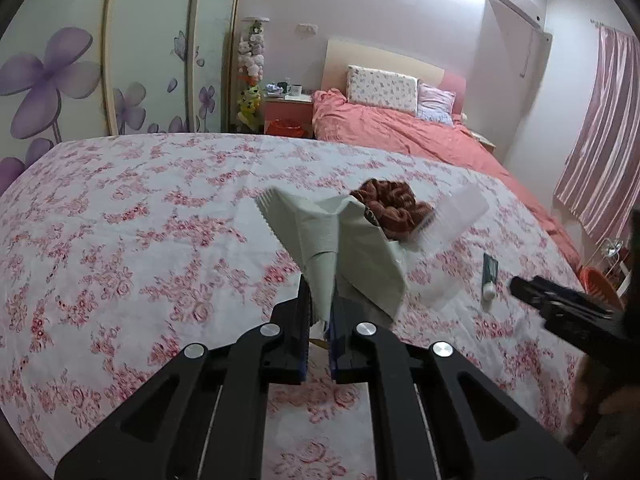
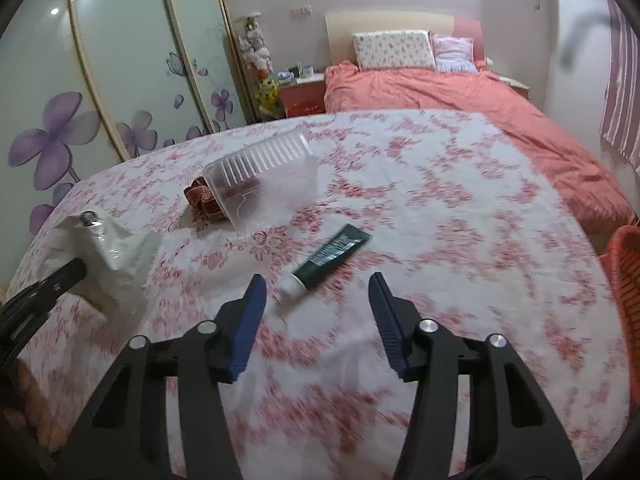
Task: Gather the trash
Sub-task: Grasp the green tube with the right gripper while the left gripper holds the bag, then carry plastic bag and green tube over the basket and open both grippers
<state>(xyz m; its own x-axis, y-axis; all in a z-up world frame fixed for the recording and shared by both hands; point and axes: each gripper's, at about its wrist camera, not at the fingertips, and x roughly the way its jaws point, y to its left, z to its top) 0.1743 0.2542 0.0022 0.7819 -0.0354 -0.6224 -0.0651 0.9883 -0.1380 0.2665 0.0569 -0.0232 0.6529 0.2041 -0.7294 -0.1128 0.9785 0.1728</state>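
Observation:
My left gripper (image 1: 322,300) is shut on a pale green-white plastic bag (image 1: 328,240) and holds it above the floral table (image 1: 120,220); the bag also shows in the right wrist view (image 2: 116,248). A clear plastic container (image 2: 264,180) lies on its side beside a brown scrunchie (image 2: 204,200). A dark green tube (image 2: 332,256) with a white cap lies just ahead of my right gripper (image 2: 318,284), which is open and empty. In the left wrist view the tube (image 1: 489,276) lies right of the bag, near the right gripper (image 1: 520,286).
An orange basket (image 2: 624,264) stands at the table's right edge. A bed with a coral cover (image 2: 440,92) lies beyond the table. A flowered wardrobe (image 2: 100,80) is on the left, a nightstand (image 2: 302,96) by the bed.

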